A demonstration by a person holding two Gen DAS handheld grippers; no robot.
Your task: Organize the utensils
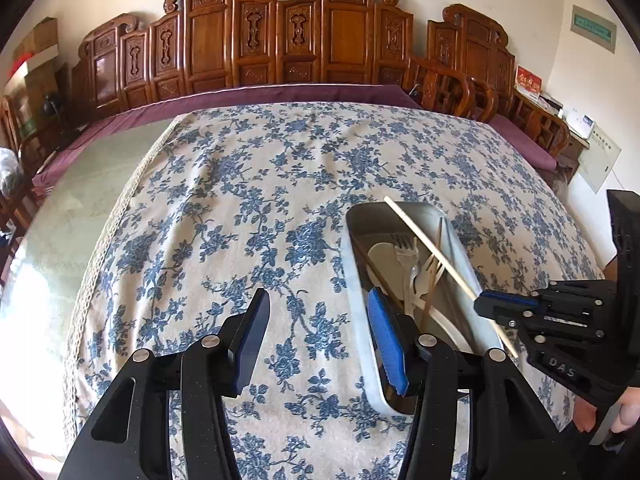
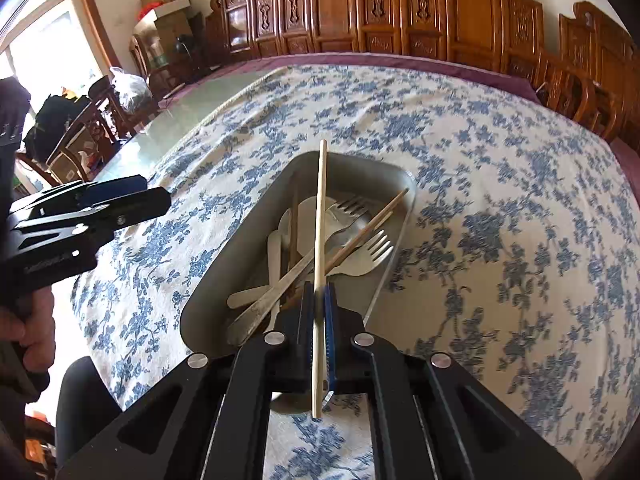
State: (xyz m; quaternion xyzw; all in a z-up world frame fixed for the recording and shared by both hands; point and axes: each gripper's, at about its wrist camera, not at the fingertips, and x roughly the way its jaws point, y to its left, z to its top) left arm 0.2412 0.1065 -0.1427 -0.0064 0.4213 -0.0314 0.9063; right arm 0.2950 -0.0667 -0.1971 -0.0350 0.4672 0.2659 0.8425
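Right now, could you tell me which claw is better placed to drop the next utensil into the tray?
The right claw: it grips a chopstick above the tray. The left claw is open and empty.

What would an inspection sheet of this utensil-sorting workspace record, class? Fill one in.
Surface: floral tablecloth over a table.
Job's things: metal tray holding forks, spoons and chopsticks; one chopstick above it.
Clutter: nothing seen on the cloth.
Grippers: right gripper shut on the chopstick; left gripper open, holding nothing, beside the tray.
Cables: nothing seen.
Surroundings: carved wooden panels, cardboard boxes, a window.
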